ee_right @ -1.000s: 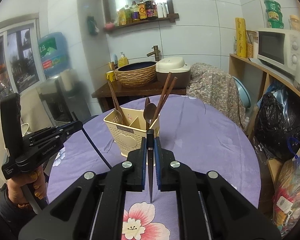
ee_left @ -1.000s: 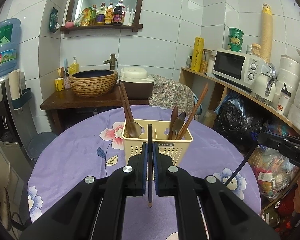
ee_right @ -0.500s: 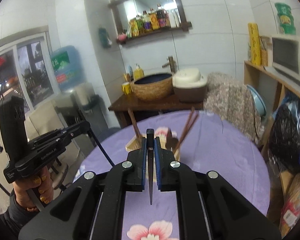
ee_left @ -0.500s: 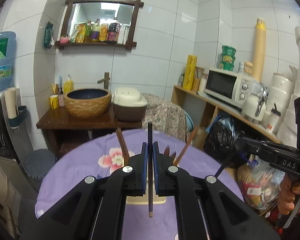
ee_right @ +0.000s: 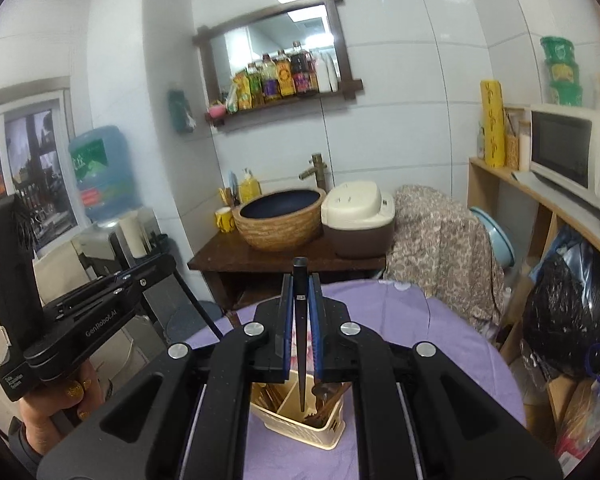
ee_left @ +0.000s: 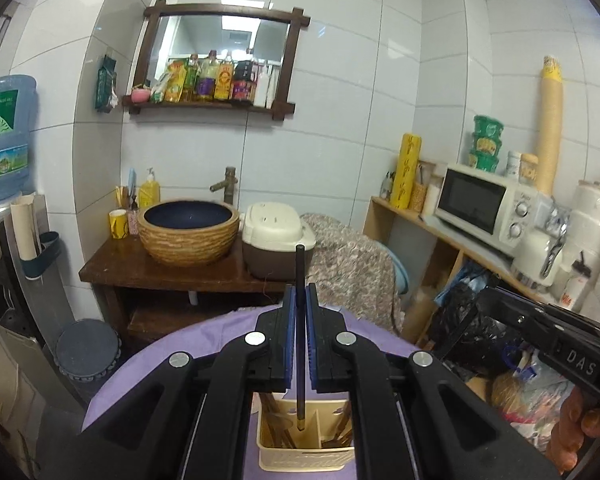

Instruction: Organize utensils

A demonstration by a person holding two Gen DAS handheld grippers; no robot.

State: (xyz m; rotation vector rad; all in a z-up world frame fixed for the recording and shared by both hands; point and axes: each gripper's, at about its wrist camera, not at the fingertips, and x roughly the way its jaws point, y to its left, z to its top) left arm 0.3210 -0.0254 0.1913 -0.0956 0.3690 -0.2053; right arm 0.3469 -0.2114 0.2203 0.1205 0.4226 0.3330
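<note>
My left gripper (ee_left: 299, 308) is shut on a black chopstick (ee_left: 300, 336) held upright, its tip hanging over the middle of the cream utensil holder (ee_left: 306, 458). My right gripper (ee_right: 301, 300) is shut on a second black chopstick (ee_right: 301, 340), its point over the same holder (ee_right: 300, 430). The holder stands on the purple tablecloth (ee_right: 440, 344) and has wooden chopsticks and spoons in its side compartments. Each gripper shows in the other's view, the right one (ee_left: 548, 344) and the left one (ee_right: 80, 320).
A wooden washstand (ee_left: 160, 272) with a woven basin (ee_left: 188, 232) and a rice cooker (ee_left: 278, 240) stands behind the table. A shelf with a microwave (ee_left: 480, 208) runs along the right. A water dispenser (ee_left: 4, 152) stands at the left.
Both grippers have risen and come over the holder, which has dropped to the bottom of both views. The chopstick tips now hang above its opening.
</note>
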